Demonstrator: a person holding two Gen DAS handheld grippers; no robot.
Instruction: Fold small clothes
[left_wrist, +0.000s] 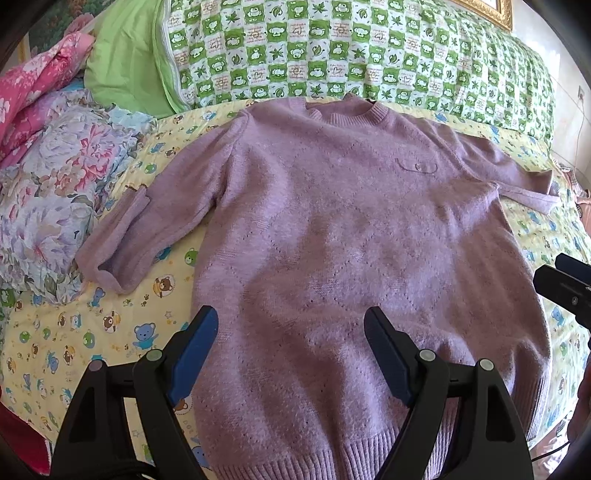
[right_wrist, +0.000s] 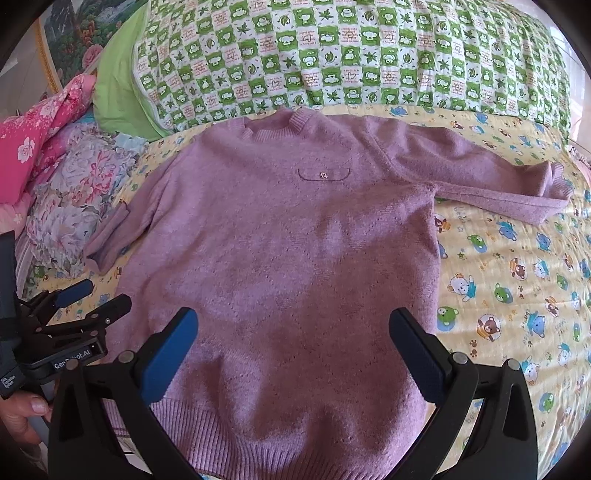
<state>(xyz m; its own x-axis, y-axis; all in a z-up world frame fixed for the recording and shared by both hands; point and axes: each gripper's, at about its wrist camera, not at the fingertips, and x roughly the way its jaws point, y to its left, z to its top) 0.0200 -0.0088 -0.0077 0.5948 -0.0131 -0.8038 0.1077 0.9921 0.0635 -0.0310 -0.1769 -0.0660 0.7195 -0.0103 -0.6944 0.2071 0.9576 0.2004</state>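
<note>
The purple sweater (left_wrist: 332, 240) is lying flat on the bed (right_wrist: 517, 277) — soft, fuzzy, floppy (probably light). Both grippers, left (left_wrist: 290, 350) and right (right_wrist: 291, 350), are hovering with fingers spread, holding nothing. Pinching a sleeve (right_wrist: 480, 173) cuff looks easiest.

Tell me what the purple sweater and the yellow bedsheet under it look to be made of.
Purple sweater: soft knit, likely wool or acrylic; fuzzy matte nap, ribbed hem and collar, small eyelet diamonds. Yellow bedsheet: thin woven cotton-like fabric, matte, printed with cartoon bears and frogs; apparently lightly quilted, judging by faint stitch lines.
</note>
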